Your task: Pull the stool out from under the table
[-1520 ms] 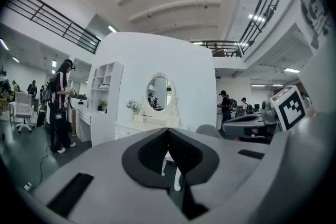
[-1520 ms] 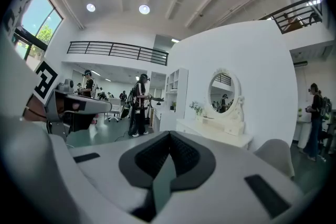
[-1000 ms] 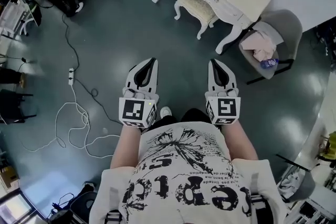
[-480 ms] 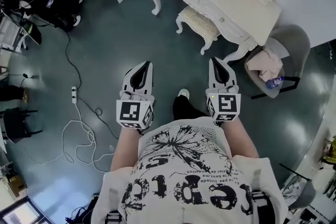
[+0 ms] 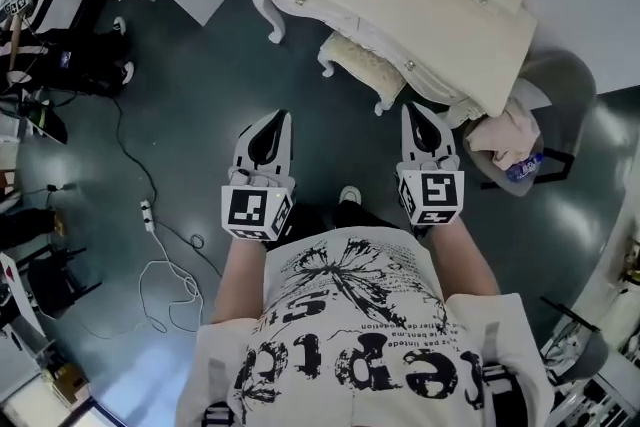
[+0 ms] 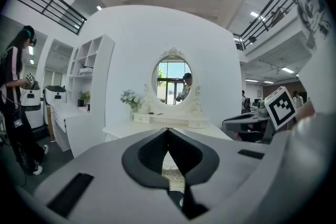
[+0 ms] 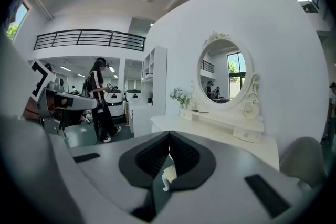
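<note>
Stool [image 5: 358, 62] stands half tucked under the cream tabletop [image 5: 420, 5], with its padded seat and curved legs showing on the near side. The left hand-held gripper [image 5: 276, 119] and right hand-held gripper [image 5: 413, 109] are both clenched on nothing and well apart from it. Arriving like that, they would likely shove it rather than grip it. A one-sided pull could swing it into the grey chair [image 5: 550, 85]. Its long axis follows the table's front edge, upper left to lower right in the head view.

Staged lab: dressing table [image 5: 420, 10], power strip [image 5: 147, 213]
</note>
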A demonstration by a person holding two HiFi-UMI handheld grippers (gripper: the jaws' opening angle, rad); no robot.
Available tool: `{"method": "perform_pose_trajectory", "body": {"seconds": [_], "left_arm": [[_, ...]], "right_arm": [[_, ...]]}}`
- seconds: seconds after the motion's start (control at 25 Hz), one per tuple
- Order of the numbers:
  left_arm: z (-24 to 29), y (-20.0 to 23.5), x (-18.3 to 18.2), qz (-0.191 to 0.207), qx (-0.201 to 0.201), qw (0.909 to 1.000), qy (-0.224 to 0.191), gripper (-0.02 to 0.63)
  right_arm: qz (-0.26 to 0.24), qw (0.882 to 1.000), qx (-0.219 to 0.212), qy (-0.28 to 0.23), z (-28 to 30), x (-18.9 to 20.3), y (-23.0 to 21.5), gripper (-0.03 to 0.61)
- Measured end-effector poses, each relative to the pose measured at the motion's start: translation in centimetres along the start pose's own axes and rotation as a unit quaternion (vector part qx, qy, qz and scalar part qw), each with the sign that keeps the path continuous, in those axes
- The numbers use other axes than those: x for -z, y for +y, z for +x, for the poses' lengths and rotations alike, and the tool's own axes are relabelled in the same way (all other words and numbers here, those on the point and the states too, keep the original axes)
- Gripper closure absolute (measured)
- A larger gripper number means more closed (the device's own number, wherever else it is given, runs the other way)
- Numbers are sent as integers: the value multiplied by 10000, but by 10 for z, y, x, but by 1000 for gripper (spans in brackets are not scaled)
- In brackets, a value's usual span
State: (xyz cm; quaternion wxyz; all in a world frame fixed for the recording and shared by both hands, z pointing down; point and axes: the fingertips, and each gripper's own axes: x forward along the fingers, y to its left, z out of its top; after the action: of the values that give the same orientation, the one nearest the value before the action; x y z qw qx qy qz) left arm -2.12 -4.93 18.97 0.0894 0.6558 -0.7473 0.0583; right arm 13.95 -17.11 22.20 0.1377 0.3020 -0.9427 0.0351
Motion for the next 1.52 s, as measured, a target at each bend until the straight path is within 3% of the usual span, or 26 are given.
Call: {"method": "perform_pose_trajectory", "body": {"seconds": [0.28, 0.44, 0.64, 0.8, 0.96, 1.2, 1.52], "left_arm": [[106, 19, 27, 51, 1094, 9931, 426, 597], [161, 38, 50, 163, 1812, 9817, 563, 597], [210, 73, 95, 199, 2500, 9629, 1000, 597], [240, 89, 139, 272, 2918, 9493, 1134, 597], [253, 94, 211, 505, 3010, 9400, 1524, 597], [273, 83, 329, -27, 3077, 9356, 1729, 597], [281, 76, 479, -25, 2826, 9408, 1871, 597]], "right_arm": [[285, 9961, 705, 444, 64, 28, -29, 563], [497, 9874, 1300, 750, 98, 55, -34, 561], [968, 9685, 2021, 1084, 130, 103, -26, 561], [1195, 9640, 2121, 1066, 164, 158, -22, 561], [1617, 9526, 2158, 1412, 181, 244, -14, 561], [1908, 9333, 2500, 1735, 209, 382, -42, 561], [1333, 9398, 2182, 2268, 241, 549, -40, 558]]}}
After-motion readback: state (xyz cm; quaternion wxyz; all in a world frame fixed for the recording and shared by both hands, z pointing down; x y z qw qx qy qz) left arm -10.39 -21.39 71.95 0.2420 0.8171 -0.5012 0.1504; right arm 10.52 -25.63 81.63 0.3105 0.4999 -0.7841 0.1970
